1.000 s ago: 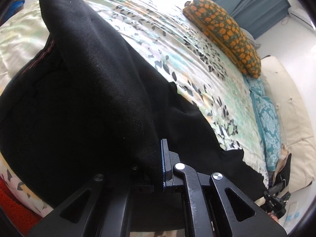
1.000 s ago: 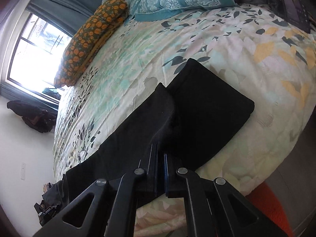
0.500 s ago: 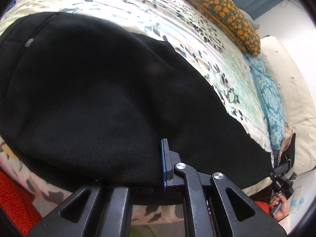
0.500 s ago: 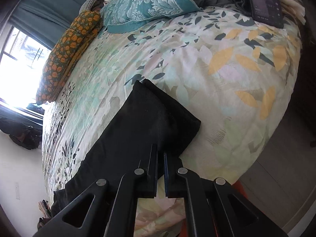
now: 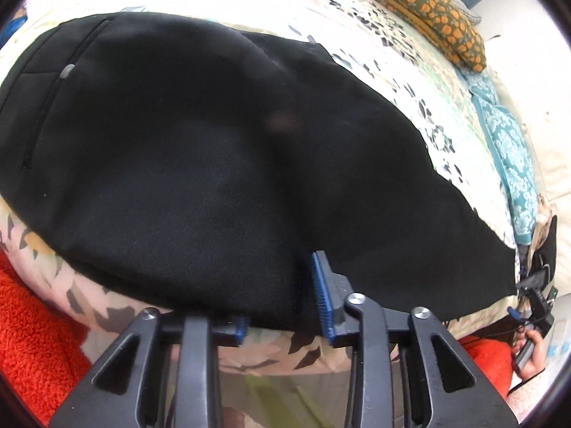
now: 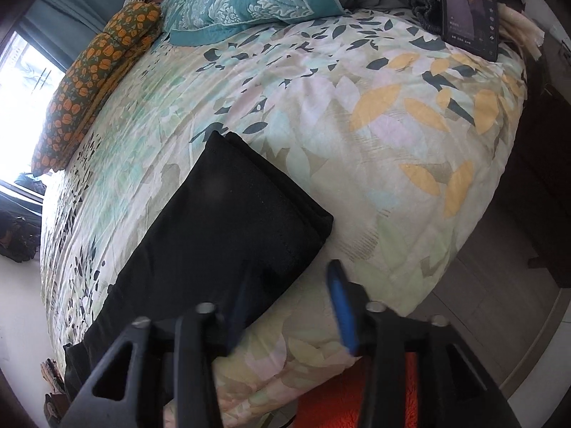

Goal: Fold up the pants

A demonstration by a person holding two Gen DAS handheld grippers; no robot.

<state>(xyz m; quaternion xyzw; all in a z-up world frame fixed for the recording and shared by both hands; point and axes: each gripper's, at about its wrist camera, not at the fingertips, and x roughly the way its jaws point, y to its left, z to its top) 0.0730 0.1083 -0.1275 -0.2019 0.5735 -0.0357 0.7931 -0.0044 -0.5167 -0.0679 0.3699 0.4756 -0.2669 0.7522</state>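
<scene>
Blue-padded and black-framed, my left gripper (image 5: 282,296) stands at the bottom centre of its frame, jaws just parted, a soft fold of the black fabric pants (image 5: 214,149) bulging between the pads but no longer pinched. My right gripper (image 6: 285,303), bottom centre of its own view, has likewise just sprung wide; its left finger overlaps the hem end of the pants (image 6: 228,235), its right one hangs over bare cover, gripping nothing. Both point steeply down at the near edge, which I read as a release after laying one leg over the other. The garment now lies flat across the leaf-printed bed cover (image 6: 357,135), waistband and a small button toward the upper left of the left view, legs stacked and tapering to the lower right. Beyond, an orange-patterned cushion (image 6: 96,75) and a teal damask pillow (image 6: 249,0) sit at the top of the frame. Next, I judge, comes a fold across the length.
</scene>
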